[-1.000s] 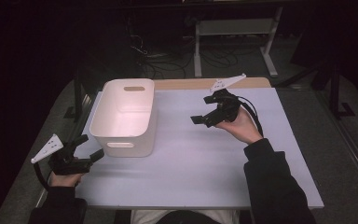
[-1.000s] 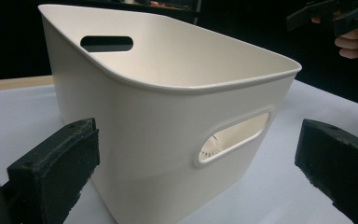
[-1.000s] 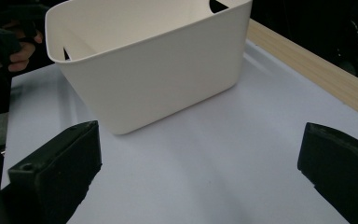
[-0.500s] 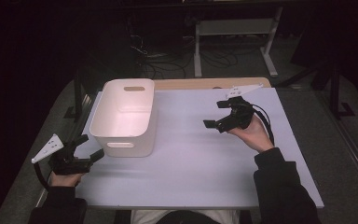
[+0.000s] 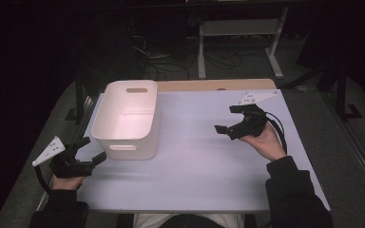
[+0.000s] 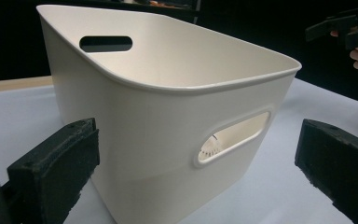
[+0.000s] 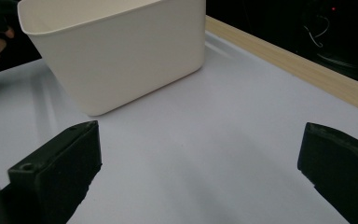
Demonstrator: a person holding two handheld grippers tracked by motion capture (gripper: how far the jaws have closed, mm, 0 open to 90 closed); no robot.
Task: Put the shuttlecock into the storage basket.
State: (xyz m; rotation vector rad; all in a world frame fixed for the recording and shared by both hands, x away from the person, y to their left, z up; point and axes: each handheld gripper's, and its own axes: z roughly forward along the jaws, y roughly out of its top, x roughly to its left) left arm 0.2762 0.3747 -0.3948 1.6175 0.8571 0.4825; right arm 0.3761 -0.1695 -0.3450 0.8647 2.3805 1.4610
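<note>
My white bin (image 5: 126, 118) sits on the worktop (image 5: 195, 161) at about ten o'clock, empty inside. My left tongs (image 5: 89, 153) hang spread wide at its near end, not touching. My right tongs (image 5: 229, 119) hover released at three o'clock, well apart.

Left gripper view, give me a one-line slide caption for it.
Open hand-held gripper faces the handle slot of a white plastic bin standing on the table.

The room is dark beyond a lit white table top (image 5: 195, 156) with a pale wooden strip (image 5: 209, 84) along its far edge. Behind it, tangled cables (image 5: 159, 59) lie on the floor beside a grey metal stand (image 5: 240, 28).
</note>
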